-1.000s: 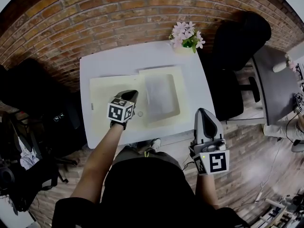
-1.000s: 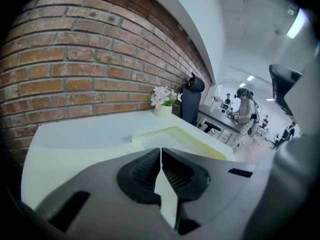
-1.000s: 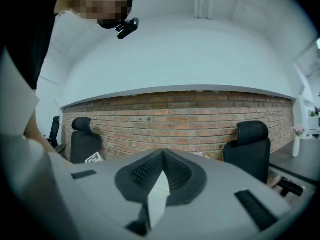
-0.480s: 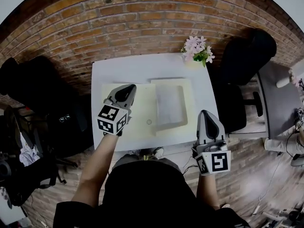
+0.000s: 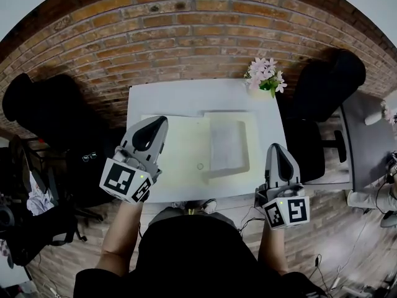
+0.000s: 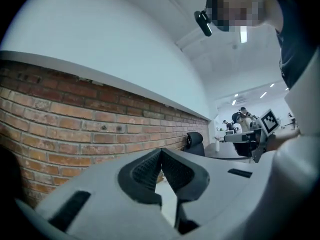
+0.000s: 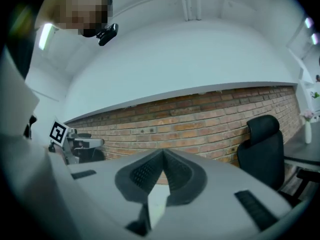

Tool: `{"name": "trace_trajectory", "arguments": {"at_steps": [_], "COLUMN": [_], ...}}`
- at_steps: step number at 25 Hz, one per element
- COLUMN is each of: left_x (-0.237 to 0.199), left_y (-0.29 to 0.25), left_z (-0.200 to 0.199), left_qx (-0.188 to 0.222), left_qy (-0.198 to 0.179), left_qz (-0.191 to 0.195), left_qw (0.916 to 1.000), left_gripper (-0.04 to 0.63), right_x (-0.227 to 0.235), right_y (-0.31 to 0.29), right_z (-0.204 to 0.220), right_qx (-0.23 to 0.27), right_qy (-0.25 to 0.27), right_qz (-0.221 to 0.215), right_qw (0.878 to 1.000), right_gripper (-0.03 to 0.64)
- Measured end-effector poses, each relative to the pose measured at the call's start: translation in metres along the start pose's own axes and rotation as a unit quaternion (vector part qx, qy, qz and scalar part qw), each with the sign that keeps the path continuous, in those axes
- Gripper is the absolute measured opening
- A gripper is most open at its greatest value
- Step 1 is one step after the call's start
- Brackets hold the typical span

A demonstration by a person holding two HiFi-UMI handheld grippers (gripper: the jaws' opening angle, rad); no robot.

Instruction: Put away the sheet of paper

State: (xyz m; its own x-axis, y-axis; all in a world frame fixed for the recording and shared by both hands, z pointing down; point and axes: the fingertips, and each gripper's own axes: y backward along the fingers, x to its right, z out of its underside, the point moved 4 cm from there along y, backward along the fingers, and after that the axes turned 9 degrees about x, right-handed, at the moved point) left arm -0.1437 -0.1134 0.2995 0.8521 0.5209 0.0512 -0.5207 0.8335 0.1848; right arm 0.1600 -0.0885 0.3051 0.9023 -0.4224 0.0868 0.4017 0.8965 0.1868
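on right half of folder (image 5: 177,157), paper sheet (image 5: 226,143)

An office: a black swivel chair (image 5: 322,82) beside a white desk (image 5: 167,95) against a brick wall (image 5: 186,36).

Right gripper (image 7: 162,155) jaws are pinched together on nothing, facing the brick wall (image 7: 200,124), black chair (image 7: 261,144) on the right.

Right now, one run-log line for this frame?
left gripper: shut, empty, above folder left side | right gripper: shut, empty, by table near-right corner | sheet of paper: flat in open folder, right half
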Motion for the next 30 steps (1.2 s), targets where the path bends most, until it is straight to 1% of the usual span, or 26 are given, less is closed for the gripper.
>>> {"name": "trace_trajectory", "arguments": {"at_steps": [4,7,11,13,19,24,30], "left_x": [0.000,-0.001,-0.005,-0.005,0.002,0.003,0.012], "left_y": [0.016,0.031,0.052,0.056,0.053,0.050,0.044], "left_z": [-0.026,-0.043,-0.048,-0.047,-0.041,-0.033,-0.033], "left_qx": [0.026,0.045,0.054,0.057,0.054,0.050,0.054], "left_qy": [-0.023,-0.041,-0.051,-0.051,-0.053,-0.046,-0.042], "left_qz": [-0.010,-0.027,-0.062,-0.069,-0.057,-0.054,-0.040], "left_qw": [0.9994,0.9977,0.9953,0.9946,0.9955,0.9962,0.9969], "left_gripper": [0.026,0.026,0.026,0.026,0.026,0.026,0.025], "right_x": [0.010,0.019,0.030,0.034,0.042,0.041,0.027], "right_y": [0.003,0.007,0.012,0.014,0.021,0.022,0.016], "right_z": [-0.005,-0.008,-0.014,-0.015,-0.022,-0.017,-0.008], "right_qx": [0.004,0.002,0.002,0.001,0.003,-0.004,-0.019], "right_qy": [0.003,0.009,0.018,0.022,0.031,0.033,0.032], "right_qz": [0.011,0.023,0.040,0.047,0.061,0.058,0.026], "right_qw": [1.000,1.000,0.999,0.999,0.998,0.998,0.999], "right_gripper": [0.014,0.014,0.014,0.014,0.014,0.014,0.014]}}
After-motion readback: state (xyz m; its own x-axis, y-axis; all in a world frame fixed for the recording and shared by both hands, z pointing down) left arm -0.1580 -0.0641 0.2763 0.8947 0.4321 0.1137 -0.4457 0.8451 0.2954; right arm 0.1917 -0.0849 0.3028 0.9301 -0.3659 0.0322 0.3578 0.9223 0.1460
